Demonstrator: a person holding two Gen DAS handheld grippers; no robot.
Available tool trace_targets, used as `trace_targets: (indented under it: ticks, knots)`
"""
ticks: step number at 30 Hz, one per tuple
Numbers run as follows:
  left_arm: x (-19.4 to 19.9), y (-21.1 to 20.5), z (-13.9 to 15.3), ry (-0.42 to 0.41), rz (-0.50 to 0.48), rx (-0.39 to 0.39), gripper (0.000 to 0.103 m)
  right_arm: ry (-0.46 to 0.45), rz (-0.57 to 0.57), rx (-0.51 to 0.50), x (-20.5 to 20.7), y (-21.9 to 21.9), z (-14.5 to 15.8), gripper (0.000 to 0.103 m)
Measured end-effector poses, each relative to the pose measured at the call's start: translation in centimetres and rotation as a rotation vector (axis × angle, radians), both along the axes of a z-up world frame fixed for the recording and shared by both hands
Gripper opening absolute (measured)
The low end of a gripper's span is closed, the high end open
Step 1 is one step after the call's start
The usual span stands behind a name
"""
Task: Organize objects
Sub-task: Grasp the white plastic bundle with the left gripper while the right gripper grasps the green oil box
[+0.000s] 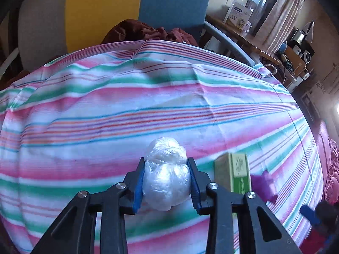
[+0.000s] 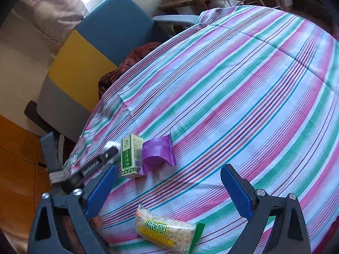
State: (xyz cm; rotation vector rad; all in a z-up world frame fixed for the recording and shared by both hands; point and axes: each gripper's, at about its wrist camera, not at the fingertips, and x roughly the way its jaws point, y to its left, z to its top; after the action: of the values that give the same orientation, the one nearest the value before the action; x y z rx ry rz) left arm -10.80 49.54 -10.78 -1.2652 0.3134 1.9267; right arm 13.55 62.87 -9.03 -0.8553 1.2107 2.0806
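In the left wrist view my left gripper (image 1: 166,163) is shut on a white ball wrapped in clear plastic (image 1: 166,175), its blue pads pressing both sides just above the striped cloth (image 1: 148,105). A green box (image 1: 235,172) stands to its right, with a purple packet (image 1: 264,182) beyond it. In the right wrist view my right gripper (image 2: 169,170) is open and holds nothing. It hovers over a rice-snack packet (image 2: 167,230) lying near the front edge. The green box (image 2: 131,156) and the purple packet (image 2: 157,152) sit just ahead, and the left gripper (image 2: 110,149) comes in from the left with the ball (image 2: 111,144).
Behind the striped cloth stands a chair with blue, yellow and grey panels (image 2: 114,25), with a maroon cloth (image 1: 139,31) bunched on its seat. A wooden side table (image 1: 239,29) with a white box stands at the back right. Orange floor (image 2: 19,158) lies off the left edge.
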Motion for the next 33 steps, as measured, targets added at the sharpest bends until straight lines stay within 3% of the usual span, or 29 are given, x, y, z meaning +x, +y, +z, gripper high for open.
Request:
trace_targets:
  ticks: [6,12,24,26,33]
  knots:
    - [2.6,-4.9,0.5,0.036,0.033,-0.044,0.036,-0.011,-0.028,0.005,0.3,0.4,-0.1,0.099]
    - [6.9,-9.6,0.7,0.079,0.023,-0.036,0.036,-0.033,-0.026,0.007,0.0,0.5,-0.4,0.099]
    - [15.6,-16.6,0.4,0.23,-0.088,-0.016,0.035,-0.07,0.043,0.077,-1.3,-0.6,-0.2,0.098]
    - [16.5,-17.1,0.1,0.285,-0.113,-0.006,0.035,-0.074,0.064,0.118,-1.7,-1.2,0.3,0.096]
    - [16.4,-17.8,-0.2,0.298,-0.123,0.045,0.035,-0.095,0.188,0.263,-3.9,-4.2,2.0,0.073]
